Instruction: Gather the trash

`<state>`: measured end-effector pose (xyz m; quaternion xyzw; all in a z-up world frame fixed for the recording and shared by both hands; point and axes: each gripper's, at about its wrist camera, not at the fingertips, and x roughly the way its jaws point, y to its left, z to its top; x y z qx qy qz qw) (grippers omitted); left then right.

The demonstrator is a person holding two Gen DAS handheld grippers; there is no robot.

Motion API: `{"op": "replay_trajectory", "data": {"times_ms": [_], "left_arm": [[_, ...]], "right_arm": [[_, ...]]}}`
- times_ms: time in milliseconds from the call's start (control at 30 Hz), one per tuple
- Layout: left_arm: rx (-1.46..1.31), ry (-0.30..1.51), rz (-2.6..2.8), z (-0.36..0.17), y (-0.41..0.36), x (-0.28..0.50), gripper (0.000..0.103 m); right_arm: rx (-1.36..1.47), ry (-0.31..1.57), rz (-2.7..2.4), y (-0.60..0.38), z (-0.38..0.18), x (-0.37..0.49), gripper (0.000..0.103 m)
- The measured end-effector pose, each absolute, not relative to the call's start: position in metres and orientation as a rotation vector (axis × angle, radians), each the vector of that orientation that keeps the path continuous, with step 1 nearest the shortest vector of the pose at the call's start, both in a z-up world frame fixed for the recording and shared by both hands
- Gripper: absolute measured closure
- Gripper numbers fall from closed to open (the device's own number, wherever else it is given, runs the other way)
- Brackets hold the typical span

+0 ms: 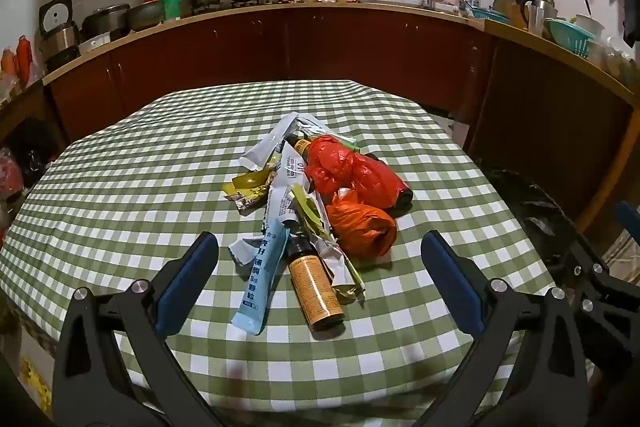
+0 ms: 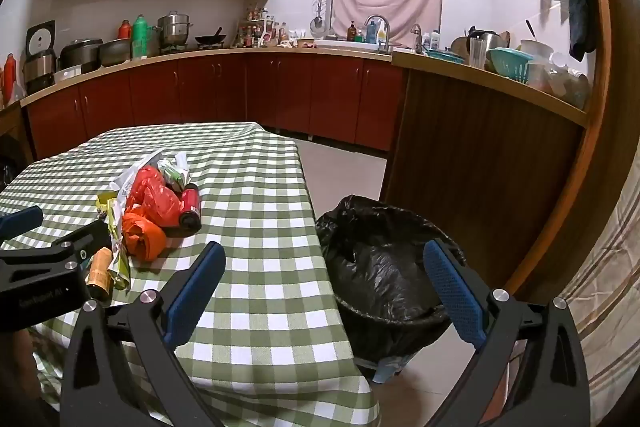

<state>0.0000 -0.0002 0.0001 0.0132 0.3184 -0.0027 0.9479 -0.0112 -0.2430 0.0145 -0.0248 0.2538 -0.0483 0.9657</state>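
Observation:
A pile of trash lies on the green checked table [image 1: 120, 187]: a brown bottle with an orange label [image 1: 316, 287], a light blue sachet [image 1: 262, 275], white and yellow wrappers [image 1: 272, 147], a crumpled red bag [image 1: 352, 175] over a dark bottle, and an orange bag [image 1: 364, 227]. My left gripper [image 1: 320, 247] is open and empty, just short of the brown bottle and sachet. My right gripper [image 2: 324, 259] is open and empty at the table's right edge, above a bin lined with a black bag [image 2: 384, 259]. The pile shows in the right wrist view [image 2: 152, 211] too.
The bin stands on the tiled floor [image 2: 340, 167] right of the table. A wooden counter side [image 2: 480, 163] stands behind it. Red kitchen cabinets [image 2: 200, 95] with pots and bottles run along the back wall. A striped cloth [image 2: 608, 267] hangs at far right.

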Motion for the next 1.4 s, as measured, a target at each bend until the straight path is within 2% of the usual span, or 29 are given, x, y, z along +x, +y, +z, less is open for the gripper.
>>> {"op": "replay_trajectory", "data": {"times_ms": [1400], "left_arm": [[0.007, 0.657, -0.059, 0.007, -0.006, -0.003, 0.004]], "right_arm": [[-0.042, 0.512, -0.102, -0.244, 0.016, -0.011, 0.006]]}}
